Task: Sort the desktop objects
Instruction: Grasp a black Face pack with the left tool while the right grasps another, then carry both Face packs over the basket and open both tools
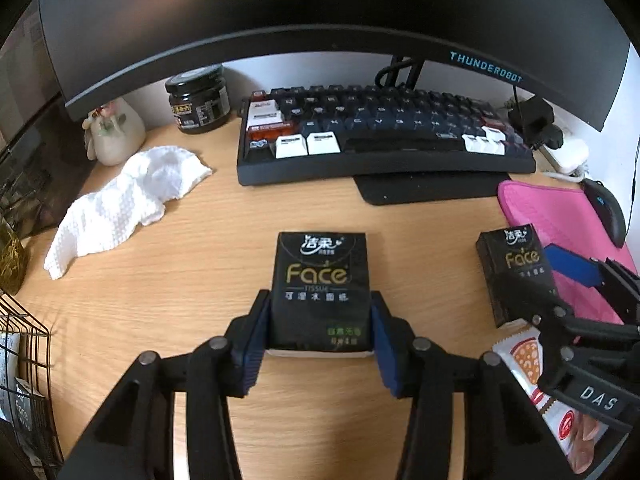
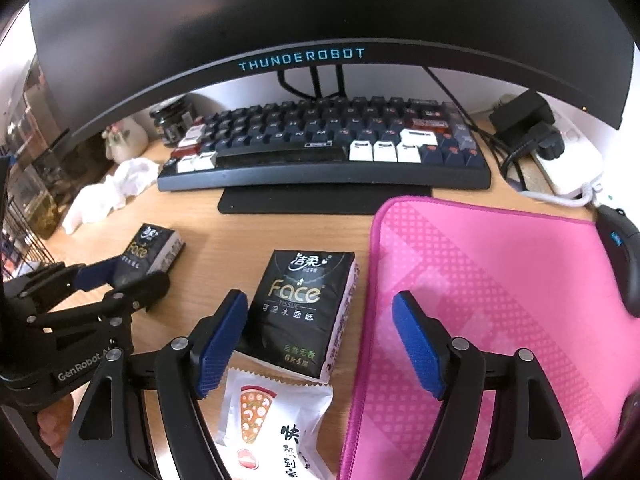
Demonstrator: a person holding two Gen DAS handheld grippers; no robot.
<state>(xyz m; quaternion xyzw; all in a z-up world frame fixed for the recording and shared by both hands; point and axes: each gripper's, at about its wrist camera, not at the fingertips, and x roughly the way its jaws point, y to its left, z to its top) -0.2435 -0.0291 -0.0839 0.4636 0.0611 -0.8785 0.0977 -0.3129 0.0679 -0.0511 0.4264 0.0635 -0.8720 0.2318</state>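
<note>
My left gripper (image 1: pixel 320 320) is shut on a black "Face" tissue pack (image 1: pixel 320 280), its blue pads pressing both sides; it rests on the wooden desk (image 1: pixel 200 288). That gripper (image 2: pixel 132 276) and pack (image 2: pixel 154 250) also show in the right wrist view. A second black "Face" tissue pack (image 2: pixel 302 312) lies between the fingers of my right gripper (image 2: pixel 320 312), which is open; this pack shows at right in the left wrist view (image 1: pixel 516 272). A white snack packet with a pizza picture (image 2: pixel 264 420) lies under its near end.
A pink mouse pad (image 2: pixel 500 300) fills the right side, with a black mouse (image 2: pixel 624 256) at its far edge. A keyboard (image 1: pixel 380 132) sits under the monitor (image 1: pixel 320 0). A white cloth (image 1: pixel 124 204), dark jar (image 1: pixel 198 100), small figurine (image 1: pixel 114 132) and wire basket (image 1: pixel 24 380) are on the left.
</note>
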